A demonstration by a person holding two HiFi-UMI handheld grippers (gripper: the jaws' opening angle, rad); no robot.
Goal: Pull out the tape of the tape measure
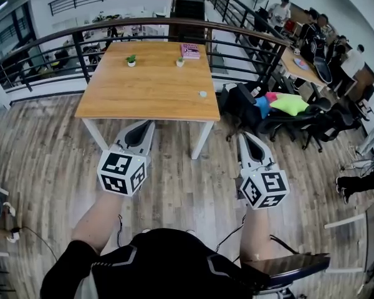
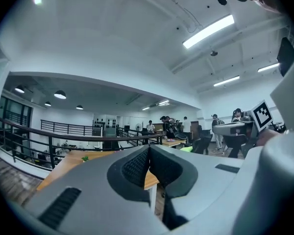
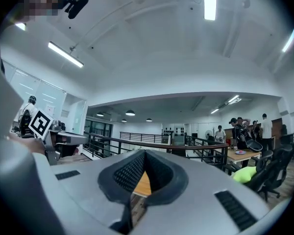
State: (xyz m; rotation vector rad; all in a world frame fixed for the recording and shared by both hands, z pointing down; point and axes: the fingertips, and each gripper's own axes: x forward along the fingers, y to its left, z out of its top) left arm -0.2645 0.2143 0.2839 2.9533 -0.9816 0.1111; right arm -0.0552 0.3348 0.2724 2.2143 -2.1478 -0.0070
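A small round pale object (image 1: 202,94), too small to tell whether it is the tape measure, lies near the front right corner of the wooden table (image 1: 149,98). My left gripper (image 1: 140,127) is held level in front of the table's near edge, its jaws shut with nothing between them. My right gripper (image 1: 248,139) hangs to the right of the table leg, also shut and empty. In the left gripper view the left gripper (image 2: 148,149) points over the tabletop (image 2: 68,159). The right gripper (image 3: 144,153) shows only a sliver of the table between its pads in the right gripper view.
Two small potted plants (image 1: 131,60) (image 1: 181,61) and a pink book (image 1: 190,50) stand at the table's far side. A dark railing (image 1: 81,33) curves behind it. Office chairs with a green cushion (image 1: 290,103) crowd the right, where people sit at another table (image 1: 299,64). Cables (image 1: 12,232) lie on the floor at the left.
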